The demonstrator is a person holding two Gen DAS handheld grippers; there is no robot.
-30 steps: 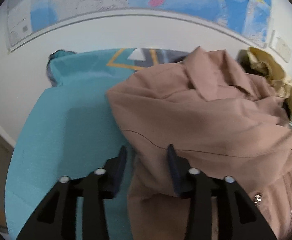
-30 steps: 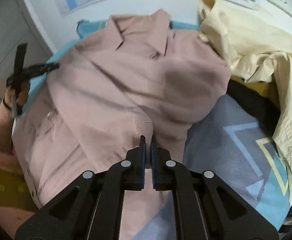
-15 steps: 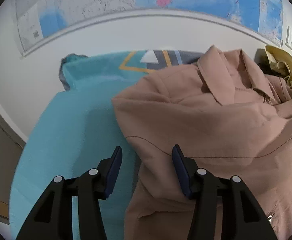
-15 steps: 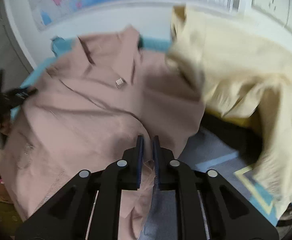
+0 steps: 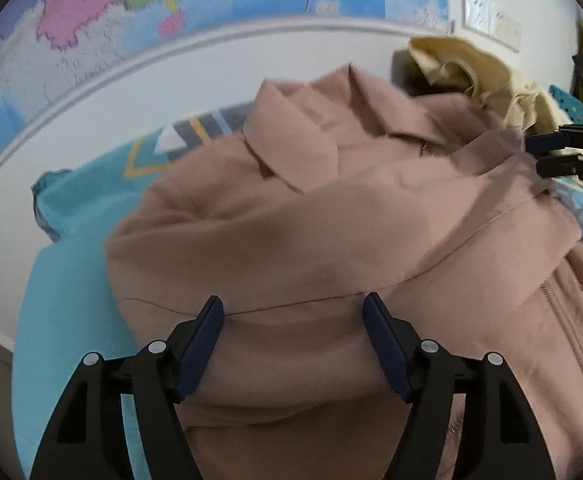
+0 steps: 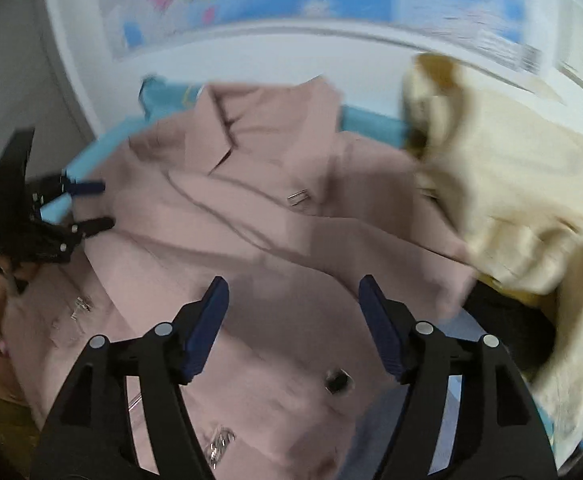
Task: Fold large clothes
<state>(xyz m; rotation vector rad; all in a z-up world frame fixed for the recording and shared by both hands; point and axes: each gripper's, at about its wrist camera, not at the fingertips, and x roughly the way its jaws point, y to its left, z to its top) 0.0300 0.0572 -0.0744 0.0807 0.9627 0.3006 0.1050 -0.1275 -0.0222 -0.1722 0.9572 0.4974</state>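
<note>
A large dusty-pink jacket (image 5: 331,232) lies spread on the blue bed cover, collar towards the wall; it also shows in the right wrist view (image 6: 259,248). My left gripper (image 5: 293,320) is open and empty, its jaws wide over the jacket's left shoulder seam. My right gripper (image 6: 293,304) is open and empty over the jacket's right side. Each gripper shows in the other's view: the right one (image 5: 559,152) at the far right, the left one (image 6: 91,204) at the far left.
A cream garment (image 6: 511,208) is heaped to the right of the jacket, also in the left wrist view (image 5: 471,76). The turquoise patterned cover (image 5: 67,280) reaches the white wall with a world map (image 5: 211,4). Something dark (image 6: 503,320) lies under the cream garment.
My right gripper was shut on the jacket's edge and has opened, letting it go. My left gripper has opened wider and moved right over the jacket. The jacket lies flatter.
</note>
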